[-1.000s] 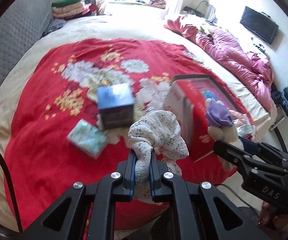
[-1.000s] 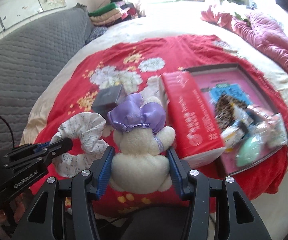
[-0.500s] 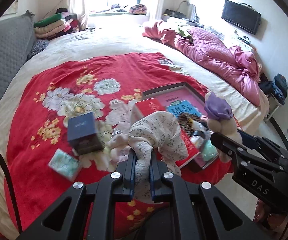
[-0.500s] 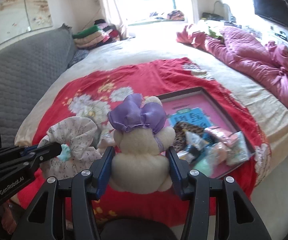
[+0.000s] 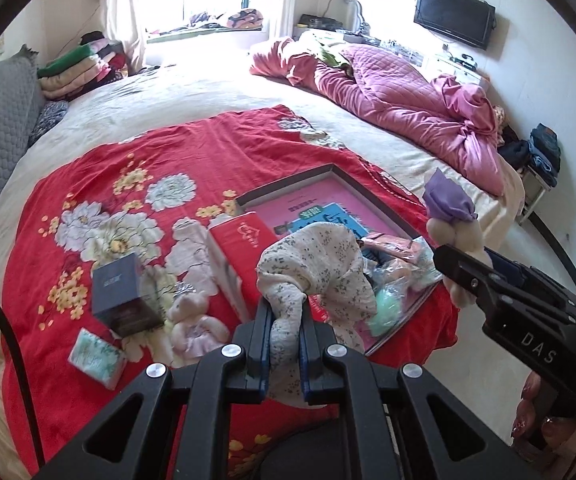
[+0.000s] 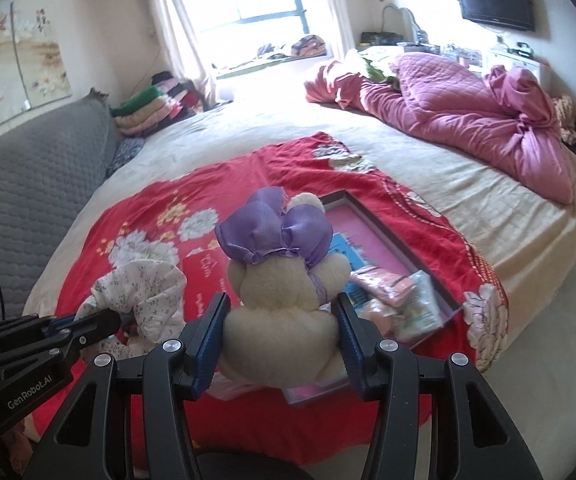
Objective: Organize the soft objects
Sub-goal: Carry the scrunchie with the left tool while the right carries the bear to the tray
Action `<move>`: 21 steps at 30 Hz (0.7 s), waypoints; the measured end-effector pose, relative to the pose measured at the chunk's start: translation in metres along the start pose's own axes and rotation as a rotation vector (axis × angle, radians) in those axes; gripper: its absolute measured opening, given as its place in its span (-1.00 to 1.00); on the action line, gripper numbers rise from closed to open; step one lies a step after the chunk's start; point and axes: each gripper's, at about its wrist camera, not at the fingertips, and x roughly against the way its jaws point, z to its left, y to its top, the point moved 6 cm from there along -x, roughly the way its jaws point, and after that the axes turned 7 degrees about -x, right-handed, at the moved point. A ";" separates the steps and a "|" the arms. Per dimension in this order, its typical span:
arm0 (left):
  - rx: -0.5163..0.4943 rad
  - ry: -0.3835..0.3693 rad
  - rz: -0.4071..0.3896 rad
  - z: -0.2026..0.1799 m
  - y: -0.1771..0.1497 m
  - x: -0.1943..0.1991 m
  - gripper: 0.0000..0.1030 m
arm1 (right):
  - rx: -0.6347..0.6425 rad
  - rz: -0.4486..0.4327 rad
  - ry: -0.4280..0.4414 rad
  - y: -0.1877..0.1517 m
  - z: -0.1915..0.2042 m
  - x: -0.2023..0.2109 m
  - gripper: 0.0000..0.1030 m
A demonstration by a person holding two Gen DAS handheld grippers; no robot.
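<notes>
Currently both soft items are airborne over the pink tray [image 5: 329, 170], likely for drop-off there. Left gripper [image 5: 284, 344] pinches the floral cloth [image 5: 319, 264] by one bunched end; the rest arches up and forward. Right gripper [image 6: 282, 340] squeezes the plush toy [image 6: 284, 292] at its body, upright, bow on top, back to camera.

The right gripper [image 5: 463, 276] reads "DAS"; the left gripper [image 6: 100, 322] reads "GenRobot.AI".

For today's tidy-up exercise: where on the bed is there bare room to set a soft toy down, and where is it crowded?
Free: the red blanket behind the pink-lined tray, and the cream sheet up to the folded clothes. Crowded: the tray's near end and around the dark box.
</notes>
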 end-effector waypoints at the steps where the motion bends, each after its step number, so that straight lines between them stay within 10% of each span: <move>1: -0.005 0.000 0.001 -0.003 0.002 -0.002 -0.78 | -0.003 -0.006 -0.015 0.001 -0.005 0.001 0.05; 21: -0.043 -0.049 0.052 -0.034 0.039 -0.065 -0.78 | -0.085 -0.055 -0.133 0.021 -0.078 -0.004 0.05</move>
